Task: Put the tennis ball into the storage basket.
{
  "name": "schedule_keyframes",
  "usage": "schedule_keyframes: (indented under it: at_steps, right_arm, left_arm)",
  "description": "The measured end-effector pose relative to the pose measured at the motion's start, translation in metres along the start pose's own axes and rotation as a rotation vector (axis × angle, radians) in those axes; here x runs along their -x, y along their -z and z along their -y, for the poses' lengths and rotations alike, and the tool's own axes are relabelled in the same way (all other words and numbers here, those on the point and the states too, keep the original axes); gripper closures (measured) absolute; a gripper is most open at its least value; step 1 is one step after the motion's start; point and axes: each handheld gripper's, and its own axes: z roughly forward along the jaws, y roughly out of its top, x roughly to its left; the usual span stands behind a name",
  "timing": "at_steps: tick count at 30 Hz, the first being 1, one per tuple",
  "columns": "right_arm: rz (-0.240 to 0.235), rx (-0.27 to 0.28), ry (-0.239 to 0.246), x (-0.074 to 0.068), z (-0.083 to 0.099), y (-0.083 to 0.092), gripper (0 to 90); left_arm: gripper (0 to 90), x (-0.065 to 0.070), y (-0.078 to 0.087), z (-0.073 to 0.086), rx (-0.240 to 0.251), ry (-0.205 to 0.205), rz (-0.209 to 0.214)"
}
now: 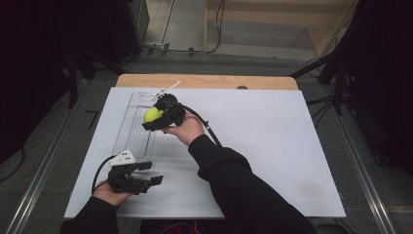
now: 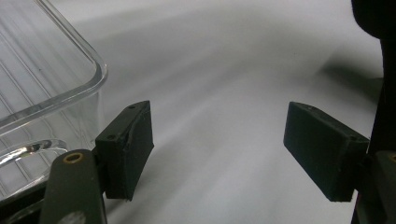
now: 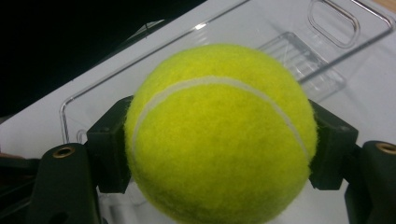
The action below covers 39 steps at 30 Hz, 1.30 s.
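The left tool rests in the person's left hand at the near edge of the white tabletop, just in front of the clear plastic tray; its jaws stand wide apart with only bare tabletop between them. In the left gripper view the tray's rounded corner sits just beside one jaw. Over the tray's far end, the right tool grips a yellow tennis ball between both jaws, above the tray's floor.

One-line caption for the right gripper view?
Right tool shut on a yellow tennis ball above a clear plastic tray.
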Motion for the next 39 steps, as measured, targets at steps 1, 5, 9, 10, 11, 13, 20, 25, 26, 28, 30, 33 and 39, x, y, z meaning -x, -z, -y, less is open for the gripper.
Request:
schedule_keyframes:
  at_steps: [1,5,9,10,11,13,20,25,26,28,30,33,39]
  right_arm:
    - [-0.002,-0.001,0.003,-0.001,-0.002,-0.002,23.2]
    - [-0.011,-0.001,0.005,-0.005,-0.009,-0.010,23.1]
    - [-0.018,-0.006,0.011,-0.009,-0.016,-0.019,23.1]
    - [-0.020,-0.008,0.022,-0.010,-0.017,-0.021,23.1]
    - [-0.020,-0.010,0.028,-0.011,-0.019,-0.023,23.1]
    - [-0.020,-0.014,0.033,-0.013,-0.021,-0.028,23.1]
    - [-0.020,-0.015,0.033,-0.018,-0.029,-0.041,23.1]
    - [-0.030,-0.011,0.032,-0.019,-0.033,-0.050,22.9]
    - [-0.028,-0.012,0.033,-0.020,-0.033,-0.052,22.9]
    - [-0.032,-0.021,0.022,-0.019,-0.032,-0.057,22.8]
    - [-0.034,-0.032,0.014,-0.019,-0.030,-0.061,22.6]
    - [-0.032,-0.042,0.009,-0.018,-0.028,-0.067,22.5]
    - [-0.029,-0.068,0.000,-0.018,-0.023,-0.076,22.3]
  left_arm:
    - [24.5,0.000,0.000,0.000,0.001,0.000,-0.001]
    - [24.5,0.000,0.000,0.000,-0.001,-0.003,-0.001]
    - [24.4,0.000,0.001,0.000,-0.001,-0.007,-0.004]
    - [24.5,0.000,0.000,0.000,0.002,-0.006,-0.002]
    - [24.5,0.000,0.000,0.000,0.002,-0.004,0.000]
    - [24.4,0.000,0.000,0.000,-0.001,-0.005,0.002]
    - [24.5,0.000,0.001,0.000,0.002,-0.003,0.005]
    - [24.4,-0.001,0.001,0.000,0.005,0.000,0.004]
    - [24.5,-0.001,0.001,0.000,0.007,0.001,0.005]
    - [24.5,-0.001,0.001,0.000,0.007,0.000,0.006]
    - [24.4,-0.001,0.001,0.000,0.007,0.000,0.008]
    - [24.4,-0.001,0.001,0.000,0.005,0.001,0.006]
    - [24.4,-0.001,0.002,0.000,0.008,0.004,0.008]
